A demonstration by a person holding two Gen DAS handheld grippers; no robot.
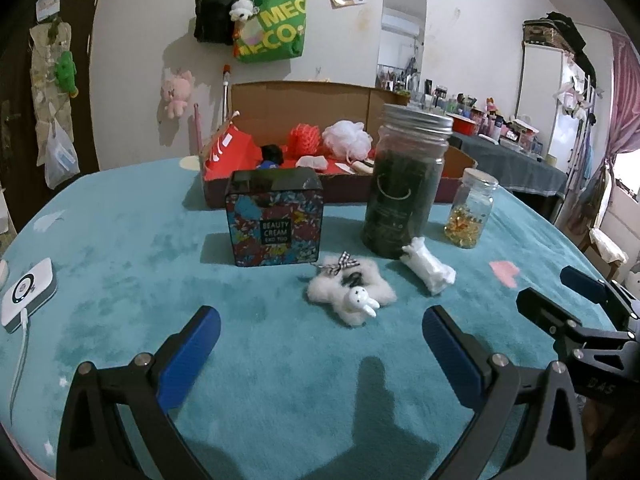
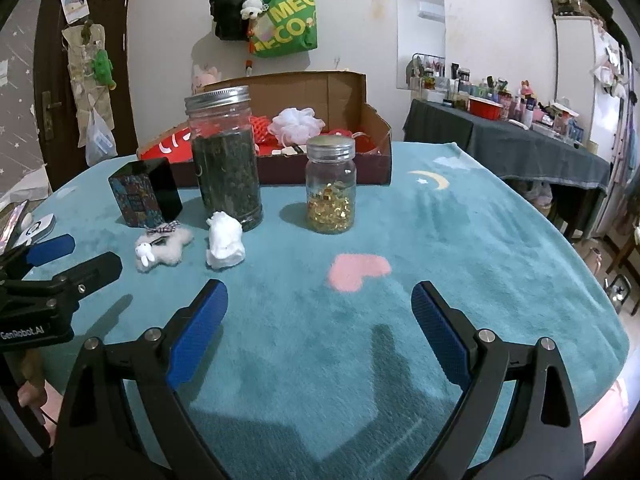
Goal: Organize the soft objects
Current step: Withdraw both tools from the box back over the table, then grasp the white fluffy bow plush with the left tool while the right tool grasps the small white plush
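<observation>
While both grippers, left (image 1: pixel 320 330) and right (image 2: pixel 319 306), are hovering released and empty, the plush (image 1: pixel 350 294) and wad (image 1: pixel 428 268) are lying beside the jar (image 1: pixel 404 184).

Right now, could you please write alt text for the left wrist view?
The open left gripper hovers over a teal blanket, facing a fluffy white bunny keychain and a rolled white cloth. Behind stand a beauty cream tin, two jars and a cardboard box holding bath poufs.

Two jars (image 1: pixel 404 184) — two white soft toys (image 1: pixel 352 294) — one tin (image 1: pixel 275 218).
</observation>
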